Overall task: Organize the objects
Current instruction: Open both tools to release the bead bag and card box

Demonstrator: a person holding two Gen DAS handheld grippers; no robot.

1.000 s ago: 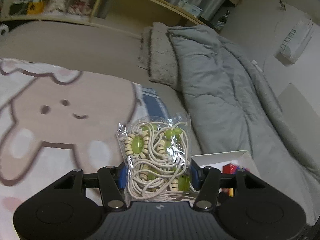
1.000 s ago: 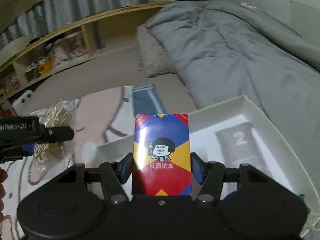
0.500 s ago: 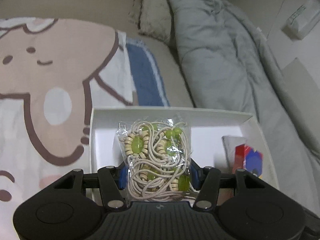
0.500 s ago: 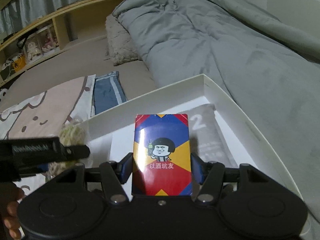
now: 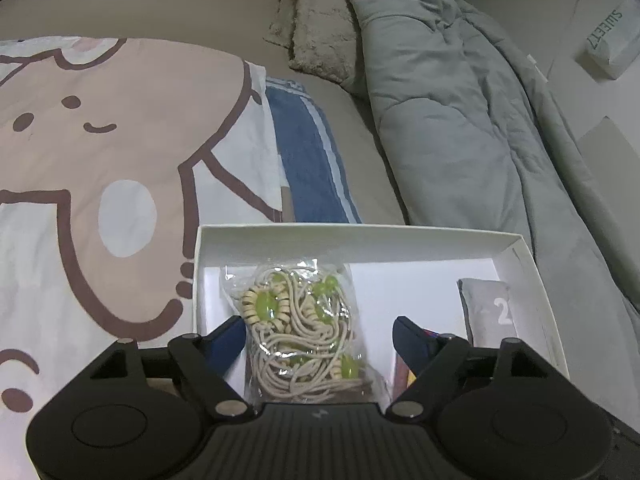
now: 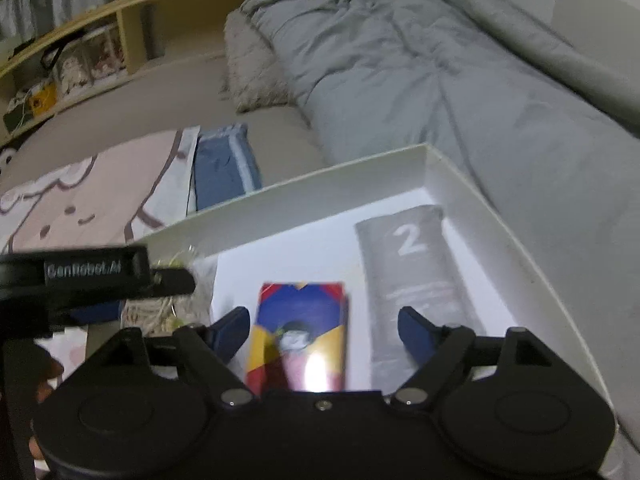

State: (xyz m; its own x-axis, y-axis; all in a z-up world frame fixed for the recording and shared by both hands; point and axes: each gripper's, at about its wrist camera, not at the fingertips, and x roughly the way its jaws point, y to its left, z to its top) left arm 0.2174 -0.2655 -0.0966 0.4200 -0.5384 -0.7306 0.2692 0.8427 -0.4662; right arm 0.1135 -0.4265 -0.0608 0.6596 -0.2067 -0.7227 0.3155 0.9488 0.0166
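A clear bag of cream cords with green beads [image 5: 304, 320] lies in the left part of the white box [image 5: 360, 240]. My left gripper [image 5: 320, 340] is open around it, fingers apart on both sides. A red, blue and yellow card box [image 6: 298, 336] lies on the floor of the white box [image 6: 304, 196] between the spread fingers of my open right gripper [image 6: 324, 332]. The bag [image 6: 168, 312] also shows at the left in the right wrist view, under the left gripper's finger [image 6: 120, 276]. A grey packet marked 2 [image 6: 412, 280] lies to the right; it also shows in the left wrist view [image 5: 488, 308].
The box sits on a bed beside a cartoon-print sheet [image 5: 100, 160] and a blue striped cloth [image 5: 308, 152]. A grey duvet [image 5: 460, 120] lies to the right, a furry pillow [image 5: 316, 36] beyond. A wooden shelf [image 6: 100, 32] runs along the far side.
Both grippers opened. The bag of cords and the card box left the jaws and now lie in the white box. Both grippers came lower into the box.
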